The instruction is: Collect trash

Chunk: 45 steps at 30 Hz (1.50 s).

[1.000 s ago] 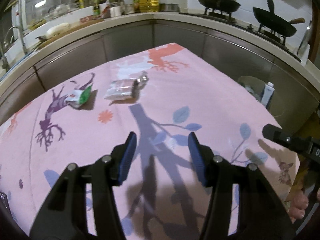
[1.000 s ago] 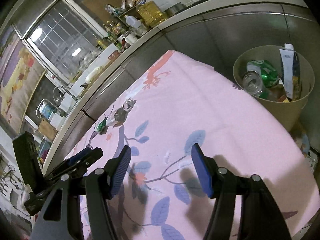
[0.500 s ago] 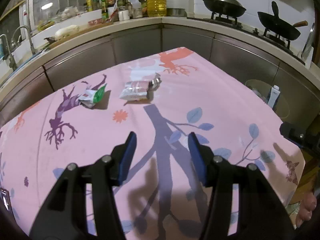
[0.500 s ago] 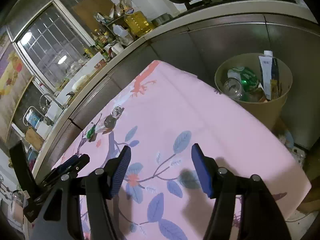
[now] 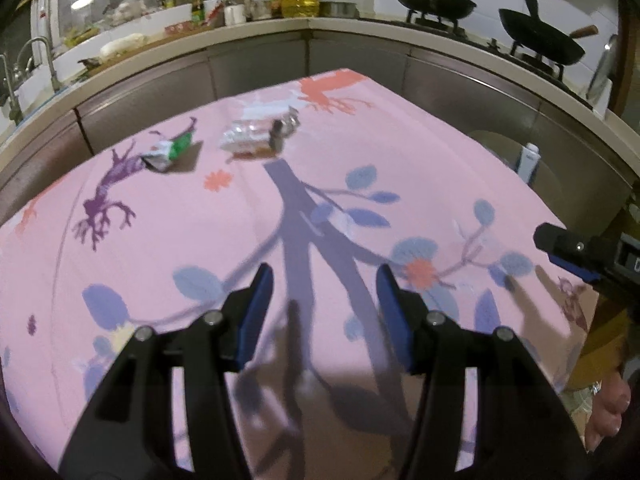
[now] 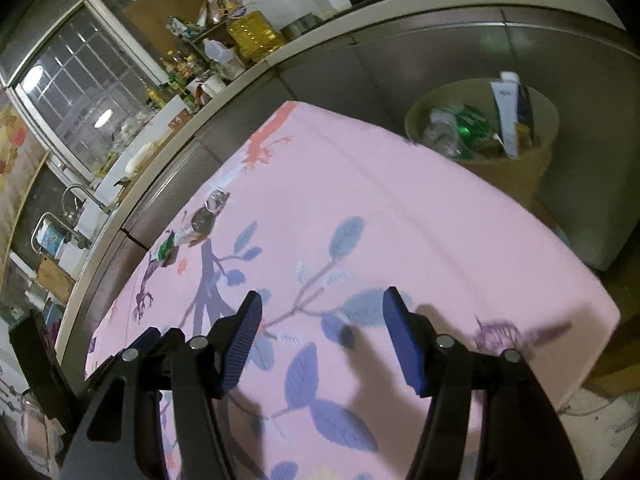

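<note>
Bin [image 6: 516, 172] partly full; green wrapper [image 5: 170, 150] & clear packet [image 5: 252, 140] left. Left gripper [image 5: 324, 292], right gripper [image 6: 320, 316] both agape, empty.

- The left tool [image 5: 325, 292] hangs spread and empty over the pink surface [image 5: 400, 160], with only flat cloth between it and the far litter.
- There, a green wrapper [image 5: 168, 151] and a clear packet [image 5: 250, 138] lie near each other.
- The bin [image 6: 508, 168] stands just off the surface's right edge, heaped with trash.
</note>
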{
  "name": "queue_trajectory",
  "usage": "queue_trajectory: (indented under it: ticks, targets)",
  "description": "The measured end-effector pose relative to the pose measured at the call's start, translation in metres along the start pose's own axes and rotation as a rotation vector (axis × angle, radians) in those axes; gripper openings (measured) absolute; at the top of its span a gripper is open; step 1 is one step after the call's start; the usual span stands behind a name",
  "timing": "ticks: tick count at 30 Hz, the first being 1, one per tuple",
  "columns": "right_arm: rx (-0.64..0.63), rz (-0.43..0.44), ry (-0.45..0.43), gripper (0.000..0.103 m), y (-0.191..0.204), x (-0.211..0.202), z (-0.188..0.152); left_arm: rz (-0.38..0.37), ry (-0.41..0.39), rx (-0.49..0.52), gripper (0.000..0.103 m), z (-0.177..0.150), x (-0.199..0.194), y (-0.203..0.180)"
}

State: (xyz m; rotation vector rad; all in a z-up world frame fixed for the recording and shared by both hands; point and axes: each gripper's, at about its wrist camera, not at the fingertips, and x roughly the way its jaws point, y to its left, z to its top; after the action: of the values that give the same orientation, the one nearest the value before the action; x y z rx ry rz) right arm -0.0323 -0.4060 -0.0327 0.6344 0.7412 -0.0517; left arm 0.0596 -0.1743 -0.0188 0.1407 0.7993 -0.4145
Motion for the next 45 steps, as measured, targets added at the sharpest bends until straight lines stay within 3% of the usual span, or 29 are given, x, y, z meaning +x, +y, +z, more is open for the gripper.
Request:
queue_trajectory:
  ticks: [9,17,22,33,45]
  targets:
    - [0.020,-0.020,0.062,0.061,-0.005,-0.012,-0.035,-0.007,0.022,0.005,0.051,-0.030,-0.018,-0.010]
    - [-0.030,0.007,0.090,0.063,0.004,-0.028,-0.064,0.052,0.031,-0.018,0.052,-0.055,-0.038,-0.004]
    - [-0.075,0.010,0.070,0.065,0.017,-0.043,-0.078,0.066,-0.005,-0.016,0.052,-0.062,-0.061,-0.004]
    - [-0.165,0.013,-0.001,0.066,0.043,-0.081,-0.101,0.083,-0.143,0.027,0.069,-0.073,-0.119,-0.017]
    - [-0.114,-0.001,-0.068,0.066,0.033,-0.101,-0.097,0.097,-0.187,0.019,0.080,-0.077,-0.140,-0.022]
